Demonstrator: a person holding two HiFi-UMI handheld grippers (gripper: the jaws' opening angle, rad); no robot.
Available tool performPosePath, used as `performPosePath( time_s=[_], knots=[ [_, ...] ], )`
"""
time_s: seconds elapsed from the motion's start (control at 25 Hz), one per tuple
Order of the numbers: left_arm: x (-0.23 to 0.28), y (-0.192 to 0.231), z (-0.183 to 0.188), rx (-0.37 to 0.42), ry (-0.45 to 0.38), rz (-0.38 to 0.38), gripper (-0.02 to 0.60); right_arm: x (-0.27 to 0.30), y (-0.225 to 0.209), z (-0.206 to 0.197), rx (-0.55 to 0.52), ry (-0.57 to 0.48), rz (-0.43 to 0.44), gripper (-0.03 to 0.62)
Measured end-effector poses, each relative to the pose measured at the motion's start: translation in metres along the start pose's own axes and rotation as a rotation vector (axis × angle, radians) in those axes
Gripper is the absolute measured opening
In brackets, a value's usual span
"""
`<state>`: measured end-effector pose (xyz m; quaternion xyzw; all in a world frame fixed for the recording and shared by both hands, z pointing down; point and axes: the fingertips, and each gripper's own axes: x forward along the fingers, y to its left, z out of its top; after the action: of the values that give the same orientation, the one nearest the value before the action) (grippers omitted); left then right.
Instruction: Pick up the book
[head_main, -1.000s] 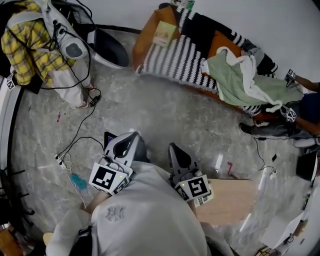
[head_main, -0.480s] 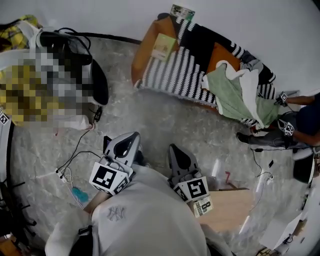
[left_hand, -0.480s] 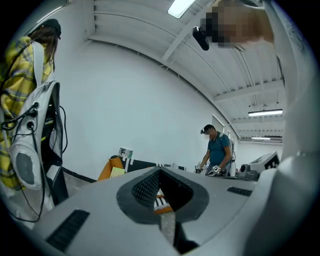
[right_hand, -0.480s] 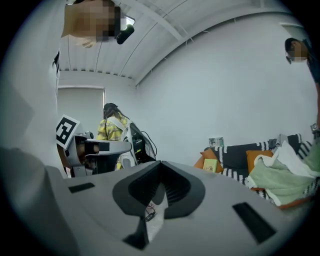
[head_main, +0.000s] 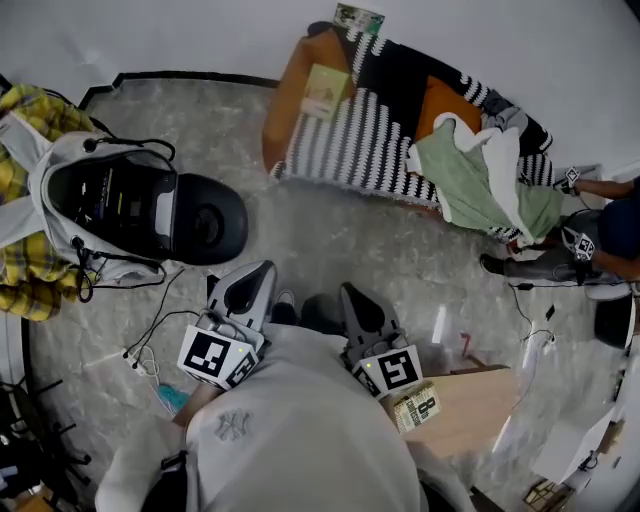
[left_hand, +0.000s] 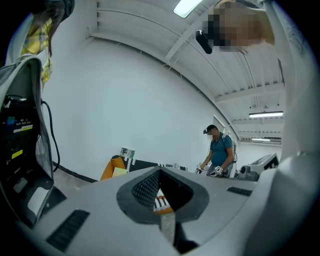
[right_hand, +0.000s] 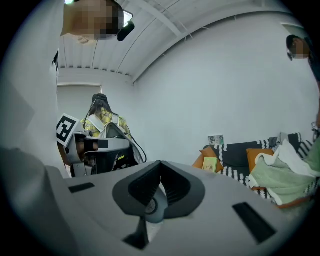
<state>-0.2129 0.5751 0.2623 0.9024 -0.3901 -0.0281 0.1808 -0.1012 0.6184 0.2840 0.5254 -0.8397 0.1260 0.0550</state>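
Observation:
The book (head_main: 325, 90) is pale green and lies flat on the orange left end of a sofa (head_main: 350, 140) across the floor; it also shows small and far off as the book (left_hand: 120, 171) and the book (right_hand: 210, 164). My left gripper (head_main: 262, 270) and right gripper (head_main: 347, 292) are held side by side close to my body, pointing toward the sofa, well short of it. In the gripper views the left gripper (left_hand: 160, 170) and the right gripper (right_hand: 160, 162) each have their jaws shut tip to tip, with nothing between them.
A striped blanket, an orange cushion (head_main: 445, 100) and green and white cloths (head_main: 480, 180) cover the sofa. A person (head_main: 590, 235) stands at its right end. At left, a black case (head_main: 150, 215) on someone in yellow plaid; cables (head_main: 150, 330) on the floor. Wooden table (head_main: 470, 410) at my right.
I have stepped toward the sofa with both grippers still shut, and it sits a little nearer. The plaid-clad figure at left has turned, so the black case now shows.

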Motion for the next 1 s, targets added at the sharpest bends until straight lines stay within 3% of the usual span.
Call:
performPosePath(
  time_s=[0.52, 1.0],
  knots=[
    [0.028, 0.033, -0.004, -0.040, 0.037, 0.059, 0.002, 0.042, -0.023, -0.004, 0.017, 0.055, 0.024, 0.018],
    [0.136, 0.052, 0.020, -0.035, 0.028, 0.075, 0.002, 0.102, -0.119, 0.018, 0.008, 0.089, 0.056, 0.018]
  ],
)
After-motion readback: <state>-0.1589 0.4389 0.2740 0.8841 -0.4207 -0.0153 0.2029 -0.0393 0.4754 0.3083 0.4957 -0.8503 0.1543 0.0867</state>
